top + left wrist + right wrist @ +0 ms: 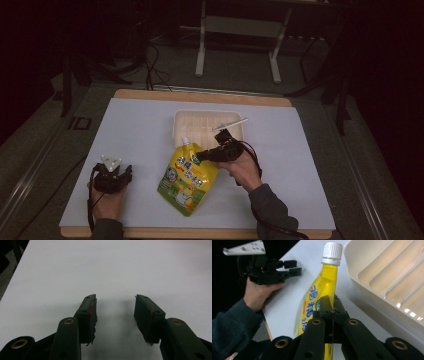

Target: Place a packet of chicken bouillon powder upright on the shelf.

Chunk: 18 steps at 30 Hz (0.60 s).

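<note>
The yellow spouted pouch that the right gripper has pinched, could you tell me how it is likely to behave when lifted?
The yellow pouch looks like soft film, so it will probably sag below the right gripper. Pinched near its edge, it may swing. Its white cap seems the one stiff part.

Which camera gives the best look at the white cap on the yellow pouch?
The right gripper view: the white cap is close and sharp, its ridges visible atop the yellow pouch. In the high view the cap is a tiny white spot.
</note>
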### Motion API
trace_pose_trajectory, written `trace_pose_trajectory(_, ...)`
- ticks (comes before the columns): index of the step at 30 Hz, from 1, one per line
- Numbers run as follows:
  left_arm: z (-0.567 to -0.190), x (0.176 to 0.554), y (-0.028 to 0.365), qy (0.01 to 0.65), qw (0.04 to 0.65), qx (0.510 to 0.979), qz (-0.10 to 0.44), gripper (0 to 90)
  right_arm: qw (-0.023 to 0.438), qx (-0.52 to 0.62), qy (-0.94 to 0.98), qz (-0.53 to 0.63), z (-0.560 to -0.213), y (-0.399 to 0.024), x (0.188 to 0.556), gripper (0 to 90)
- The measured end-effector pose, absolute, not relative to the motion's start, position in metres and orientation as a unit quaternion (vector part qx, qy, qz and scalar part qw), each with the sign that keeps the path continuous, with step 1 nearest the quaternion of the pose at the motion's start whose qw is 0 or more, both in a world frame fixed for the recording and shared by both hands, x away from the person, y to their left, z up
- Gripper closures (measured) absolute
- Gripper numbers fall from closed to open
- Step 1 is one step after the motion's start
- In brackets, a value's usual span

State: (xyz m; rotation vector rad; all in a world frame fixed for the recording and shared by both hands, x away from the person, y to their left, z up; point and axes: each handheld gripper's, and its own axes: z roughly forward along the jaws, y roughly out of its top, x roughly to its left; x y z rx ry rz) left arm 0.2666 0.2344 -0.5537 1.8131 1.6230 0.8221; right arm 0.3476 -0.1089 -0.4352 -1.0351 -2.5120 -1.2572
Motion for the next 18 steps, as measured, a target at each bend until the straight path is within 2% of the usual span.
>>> trace_pose_trajectory(18, -0.554, 0.266, 0.234, 0.605, 0.282, 0.678, 0.308, 52.3, 0.072, -0.355, -0.809, -0.464, -0.41, -0.125, 0.343, 90.0)
